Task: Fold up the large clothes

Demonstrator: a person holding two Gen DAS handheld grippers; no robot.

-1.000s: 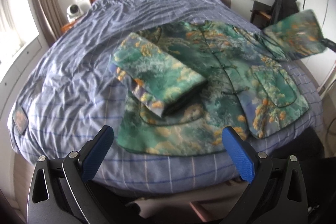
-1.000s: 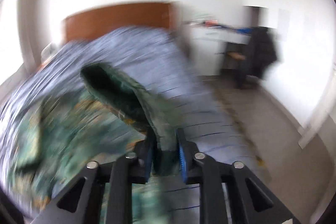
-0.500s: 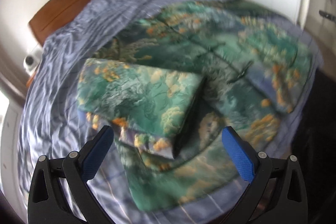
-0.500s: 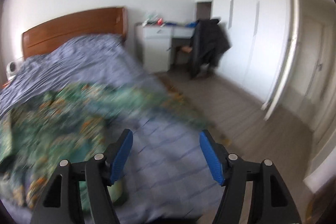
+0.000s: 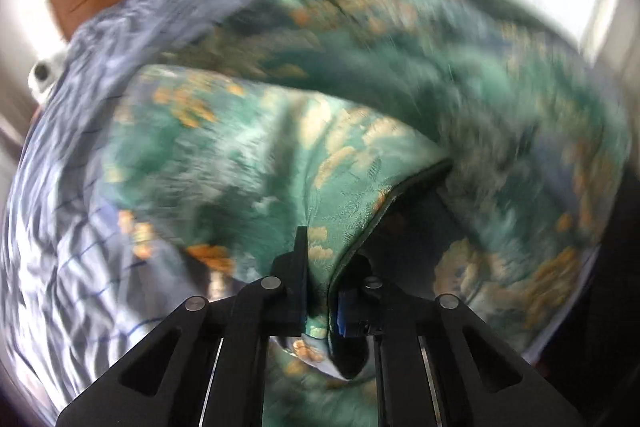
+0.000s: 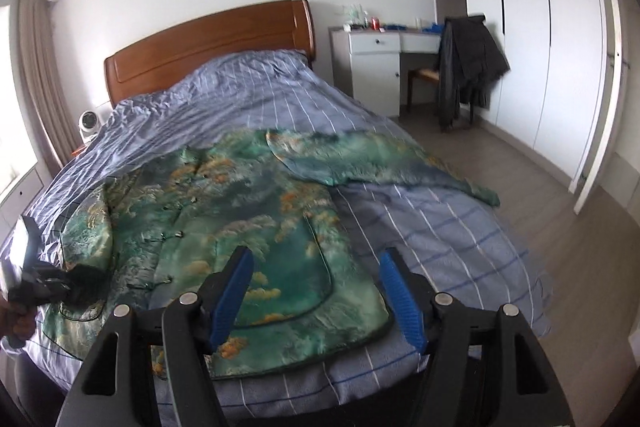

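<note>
The green brocade jacket [image 6: 256, 227] lies face-up across the lower half of the right wrist view, spread over the striped bedspread [image 6: 440, 247], with one sleeve [image 6: 380, 163] thrown out flat toward the middle right of the frame. It reads as a padded, satin-faced garment — soft and floppy, heavier than a shirt, with a sheen that suggests it will slide on itself and on the pads. The left gripper [image 5: 320, 291] has just been closing and now pinches a folded edge of the fabric at the bottom centre of its blurred view; the dark piped hem runs up from between the jaws. The right gripper [image 6: 316, 295] hangs spread and empty over the jacket's lower hem — its jaws opened earlier in the last second and nothing sits between them. A sound hold, I judge, is on the piped edge or a corner, where layers are thick enough not to slip.
</note>
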